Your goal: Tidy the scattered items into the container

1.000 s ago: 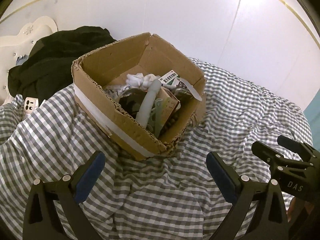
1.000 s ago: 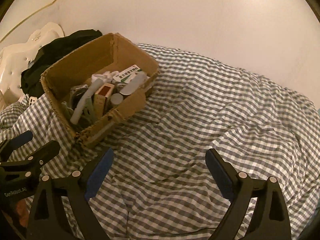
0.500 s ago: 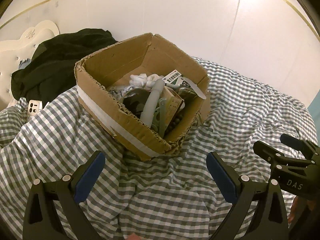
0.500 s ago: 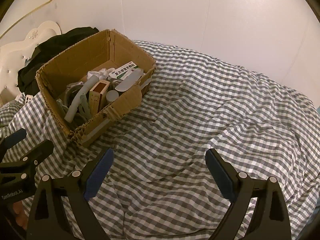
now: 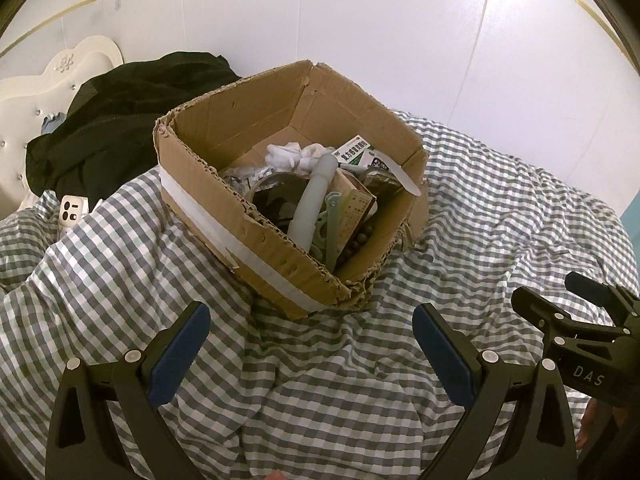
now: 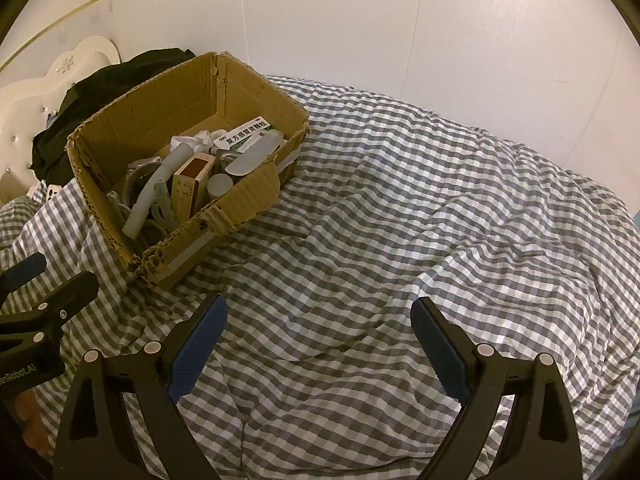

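An open cardboard box (image 5: 224, 204) (image 6: 248, 200) sits on the checked bedcover. It holds several items: a grey tube (image 5: 314, 196) (image 6: 158, 188), a medicine box (image 5: 354, 152) (image 6: 244, 136), a brown carton (image 6: 192, 184), white cloth (image 5: 292, 154), green clips (image 5: 326, 224). My left gripper (image 5: 310, 328) is open and empty, low in front of the box's near corner. My right gripper (image 6: 318, 320) is open and empty above the bare cover, right of the box. Each gripper shows at the edge of the other's view.
The checked bedcover (image 6: 440, 208) is rumpled and spreads right and forward. Black clothing (image 5: 120, 120) lies behind the box at the left against a white headboard (image 5: 44, 84). A white power strip (image 5: 72, 212) lies at the left. White walls stand behind.
Both grippers have drawn back and risen a little; the box sits lower and farther in both views. Both stay open and empty.
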`<act>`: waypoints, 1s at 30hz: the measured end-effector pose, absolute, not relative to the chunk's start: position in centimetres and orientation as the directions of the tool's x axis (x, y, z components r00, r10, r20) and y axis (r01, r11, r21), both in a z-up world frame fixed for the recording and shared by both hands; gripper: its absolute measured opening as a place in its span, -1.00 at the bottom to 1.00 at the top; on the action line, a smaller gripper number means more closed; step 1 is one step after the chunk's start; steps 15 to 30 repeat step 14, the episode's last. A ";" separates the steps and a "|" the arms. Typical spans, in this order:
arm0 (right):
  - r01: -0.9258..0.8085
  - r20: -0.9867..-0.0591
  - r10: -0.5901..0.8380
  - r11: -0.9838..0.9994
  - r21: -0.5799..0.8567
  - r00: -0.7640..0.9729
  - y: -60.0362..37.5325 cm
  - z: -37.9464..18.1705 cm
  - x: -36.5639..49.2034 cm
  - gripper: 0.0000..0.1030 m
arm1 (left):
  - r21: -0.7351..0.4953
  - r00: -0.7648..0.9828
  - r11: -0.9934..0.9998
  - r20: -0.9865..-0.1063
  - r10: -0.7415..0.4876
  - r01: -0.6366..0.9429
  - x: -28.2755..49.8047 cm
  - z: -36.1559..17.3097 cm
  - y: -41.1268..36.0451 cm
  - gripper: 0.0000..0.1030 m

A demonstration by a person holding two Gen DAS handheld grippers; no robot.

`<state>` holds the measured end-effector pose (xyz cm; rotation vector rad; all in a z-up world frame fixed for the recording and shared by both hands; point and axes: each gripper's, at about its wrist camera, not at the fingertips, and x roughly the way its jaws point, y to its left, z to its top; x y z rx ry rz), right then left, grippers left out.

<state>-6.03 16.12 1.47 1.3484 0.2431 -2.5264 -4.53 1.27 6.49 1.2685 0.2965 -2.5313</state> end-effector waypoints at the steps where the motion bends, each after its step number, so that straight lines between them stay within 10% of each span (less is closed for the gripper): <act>1: 0.311 -0.833 -0.154 -0.950 -0.022 -0.532 16.1 1.5 -6.0 0.81 | -0.052 -0.569 -0.936 -0.806 -0.167 0.349 -4.6 6.5 1.2 1.00; 30: 0.304 -0.837 -0.151 -0.953 -0.019 -0.526 15.8 1.2 -5.9 0.81 | -0.009 -0.587 -0.931 -0.779 -0.222 0.364 -4.2 6.9 1.3 1.00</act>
